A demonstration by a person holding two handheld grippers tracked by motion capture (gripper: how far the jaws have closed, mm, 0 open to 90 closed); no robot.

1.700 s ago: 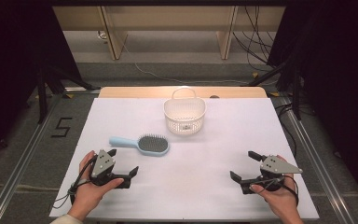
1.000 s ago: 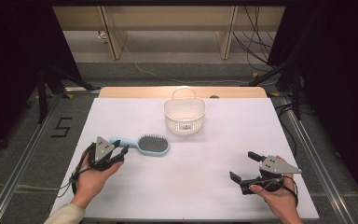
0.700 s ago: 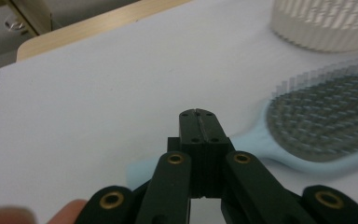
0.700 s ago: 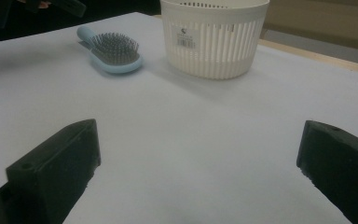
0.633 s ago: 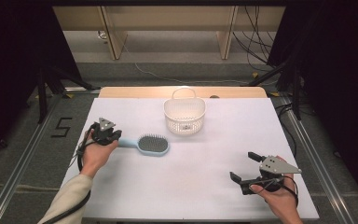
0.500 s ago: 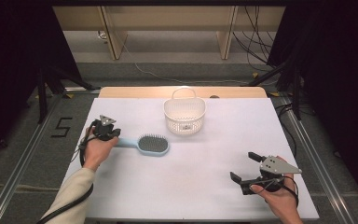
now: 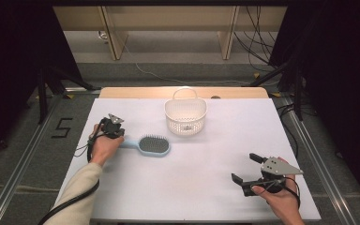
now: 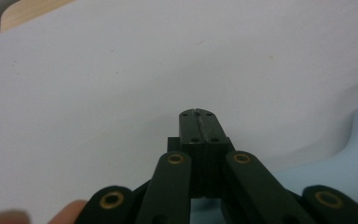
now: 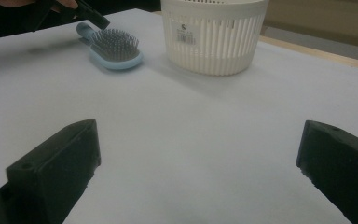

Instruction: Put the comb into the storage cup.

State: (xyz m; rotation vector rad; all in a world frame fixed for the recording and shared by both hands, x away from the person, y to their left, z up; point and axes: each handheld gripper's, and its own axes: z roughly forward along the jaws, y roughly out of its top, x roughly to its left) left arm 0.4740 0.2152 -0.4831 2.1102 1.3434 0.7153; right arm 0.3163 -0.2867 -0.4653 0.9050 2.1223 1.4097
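1. Hairbrush point(image 7: 153, 145) lies flat on the white surface point(image 7: 192, 187), bristles up, its handle reaching to the left hand-held gripper point(image 7: 114, 131) and its oval head on the far side of that handle, away from the hand.
2. Left hand-held gripper is clenched: in the left gripper view its two black jaws meet pad to pad with nothing between them, and the pale blue handle point(image 8: 354, 158) lies just beside them rather than inside the grip. The pinch, as I read it, has closed on air.
3. Right hand-held gripper point(image 7: 255, 174) rests low on the surface, released, jaws wide apart, well apart from the brush.
4. Handling, as a judgement: the brush looks light and stiff, a smooth plastic body that may slip under hard pads. The narrow handle is the place to take hold (the head is broad and the bristle bed gives no firm face), squeezing across its width close to where it widens into the head, so it does not swing.
5. Shapes and materials: glossy pale blue shell, a dark cushion with fine upright pins point(image 9: 114, 44), rounded edges throughout.
6. Beyond the brush's head from the left hand-held gripper stands a white slatted plastic basket point(image 7: 185, 116), round, open-topped, with a thin hoop handle and a small label on its wall.
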